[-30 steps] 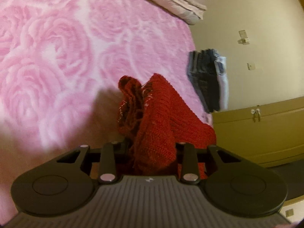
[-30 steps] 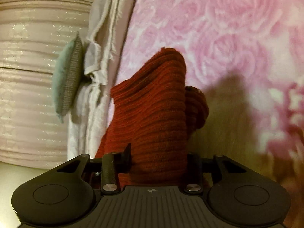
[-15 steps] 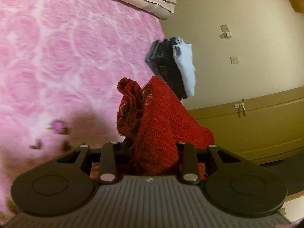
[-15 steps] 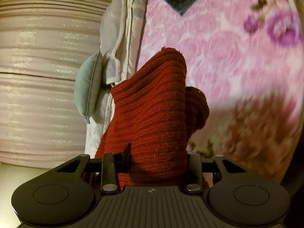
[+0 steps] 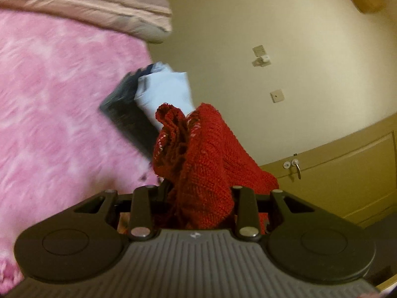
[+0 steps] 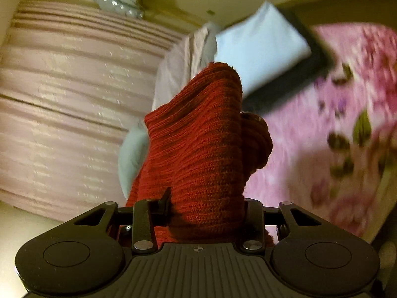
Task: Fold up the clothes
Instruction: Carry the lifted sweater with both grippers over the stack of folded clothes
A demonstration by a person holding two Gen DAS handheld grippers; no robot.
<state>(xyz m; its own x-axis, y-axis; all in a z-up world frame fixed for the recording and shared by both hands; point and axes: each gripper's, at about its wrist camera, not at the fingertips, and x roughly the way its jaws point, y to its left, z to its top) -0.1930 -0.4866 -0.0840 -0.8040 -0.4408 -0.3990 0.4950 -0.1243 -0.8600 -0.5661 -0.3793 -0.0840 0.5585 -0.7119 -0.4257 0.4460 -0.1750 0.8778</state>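
A red knitted garment (image 5: 206, 164) is bunched between the fingers of my left gripper (image 5: 198, 196), which is shut on it and holds it above the pink rose bedspread (image 5: 57, 114). My right gripper (image 6: 201, 206) is shut on another part of the same red knit (image 6: 203, 144). A stack of folded clothes, dark below (image 5: 129, 121) and pale blue on top (image 5: 163, 92), lies on the bed just beyond the knit. It also shows in the right wrist view (image 6: 260, 47). The fingertips are hidden by the knit.
Beige pillows (image 5: 86, 5) lie at the head of the bed. A wall with sockets (image 5: 260, 57) and a low yellow-brown cabinet (image 5: 347, 173) stand right of the bed. The right wrist view shows a padded pink headboard (image 6: 69, 99), a grey-white pillow (image 6: 178, 67) and a small teal cushion (image 6: 131, 159).
Both grippers have carried the red knit across the bed towards the folded stack, which now looks much closer and larger. Both stay shut on the knit.
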